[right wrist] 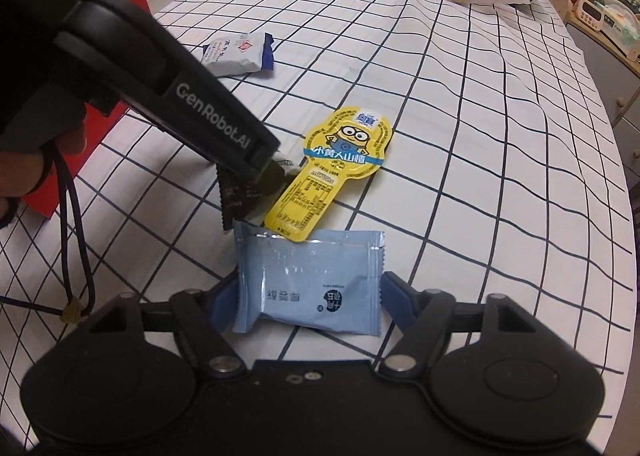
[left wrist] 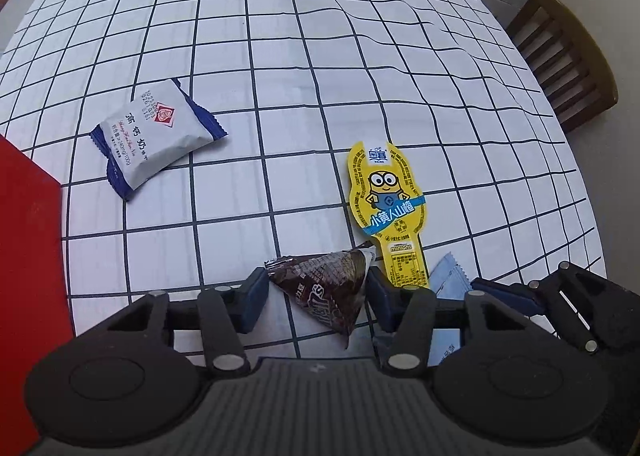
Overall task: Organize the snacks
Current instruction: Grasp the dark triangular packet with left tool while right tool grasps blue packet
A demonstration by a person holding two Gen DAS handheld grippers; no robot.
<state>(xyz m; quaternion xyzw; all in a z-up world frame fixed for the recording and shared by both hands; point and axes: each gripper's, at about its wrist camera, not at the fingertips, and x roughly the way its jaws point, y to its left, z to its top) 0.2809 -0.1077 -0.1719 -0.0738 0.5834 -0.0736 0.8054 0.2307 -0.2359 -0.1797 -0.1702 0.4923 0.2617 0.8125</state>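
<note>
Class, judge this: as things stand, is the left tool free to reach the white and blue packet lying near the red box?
Probably not straight away: the left tool sits around the brown triangular packet. The white and blue packet lies alone on bare checked cloth, nothing over it.

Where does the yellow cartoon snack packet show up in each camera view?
Left wrist view: yellow packet right of centre, beyond the dark triangular snack.
Right wrist view: yellow packet at centre, its lower end under the light blue packet.
Shared landmark: white and blue packet.
</note>
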